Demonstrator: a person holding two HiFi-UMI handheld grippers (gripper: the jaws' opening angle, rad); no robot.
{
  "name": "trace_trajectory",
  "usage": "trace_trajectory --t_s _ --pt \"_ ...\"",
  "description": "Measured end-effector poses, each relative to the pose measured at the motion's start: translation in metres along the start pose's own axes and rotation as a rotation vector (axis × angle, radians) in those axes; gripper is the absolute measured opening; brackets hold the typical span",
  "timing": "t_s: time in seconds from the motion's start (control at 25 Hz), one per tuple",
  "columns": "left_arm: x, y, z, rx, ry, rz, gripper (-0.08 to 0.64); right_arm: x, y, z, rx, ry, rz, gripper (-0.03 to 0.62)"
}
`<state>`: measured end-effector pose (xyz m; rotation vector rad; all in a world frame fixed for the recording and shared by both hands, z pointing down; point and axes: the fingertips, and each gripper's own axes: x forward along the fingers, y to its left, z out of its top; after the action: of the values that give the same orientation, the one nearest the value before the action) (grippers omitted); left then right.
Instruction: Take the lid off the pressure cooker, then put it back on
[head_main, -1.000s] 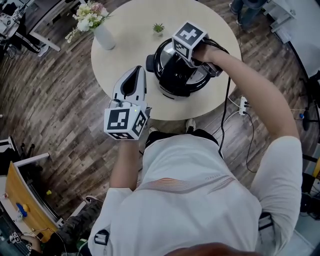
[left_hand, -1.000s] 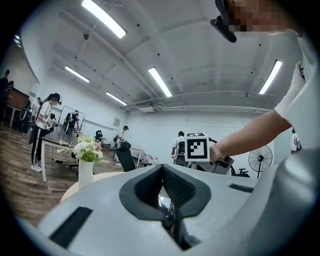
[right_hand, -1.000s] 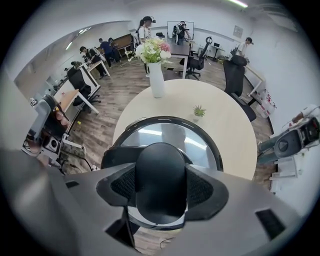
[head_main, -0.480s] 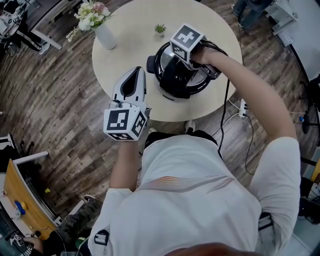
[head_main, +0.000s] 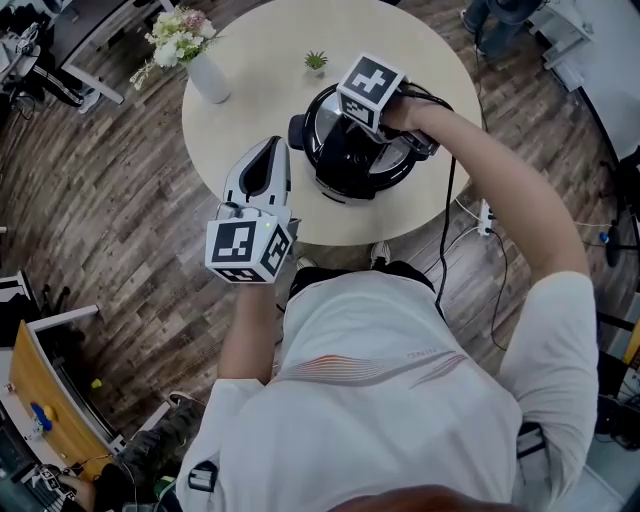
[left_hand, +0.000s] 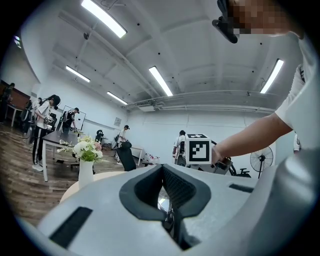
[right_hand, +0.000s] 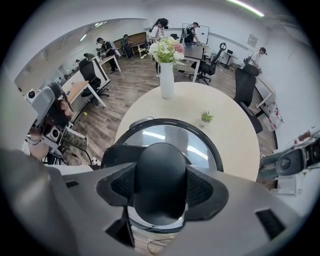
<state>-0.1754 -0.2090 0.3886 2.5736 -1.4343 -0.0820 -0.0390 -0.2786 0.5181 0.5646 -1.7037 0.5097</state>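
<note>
Lid on the cooker, my right claw on its knob.

The lid sits on the cooker, and its black knob fills the gap between the pads of my right claw, which points down and is clamped on it at middling width. I judge this the twist stage, though whether I am unlocking or locking the lid I cannot tell. Next calls for a level turn about the knob, then a straight lift if it is coming off. The cooker stands on the round worktop. My left claw is closed and empty, held level to the cooker's left and clear of it.
</note>
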Motion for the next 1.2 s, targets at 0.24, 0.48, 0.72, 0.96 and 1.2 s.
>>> trace_trajectory --t_s 0.24,0.48,0.72,0.96,1.2 --pt "-0.005 0.0 -0.001 0.004 0.007 0.024 0.005 0.0 0.006 -0.005 -0.15 0.017 0.029 0.281" --pt "-0.013 -0.002 0.002 0.016 0.009 0.052 0.005 -0.001 0.011 -0.005 -0.273 0.017 0.053 0.282" --pt "-0.019 -0.005 0.001 0.025 0.015 0.086 0.005 0.0 0.02 -0.005 -0.497 -0.01 0.109 0.283" --pt "-0.017 -0.012 -0.002 0.023 0.021 0.103 0.005 -0.001 0.018 -0.008 -0.523 -0.015 0.13 0.287" --pt "-0.013 -0.017 -0.002 0.025 0.021 0.116 0.005 0.0 0.017 -0.007 -0.509 -0.018 0.125 0.287"
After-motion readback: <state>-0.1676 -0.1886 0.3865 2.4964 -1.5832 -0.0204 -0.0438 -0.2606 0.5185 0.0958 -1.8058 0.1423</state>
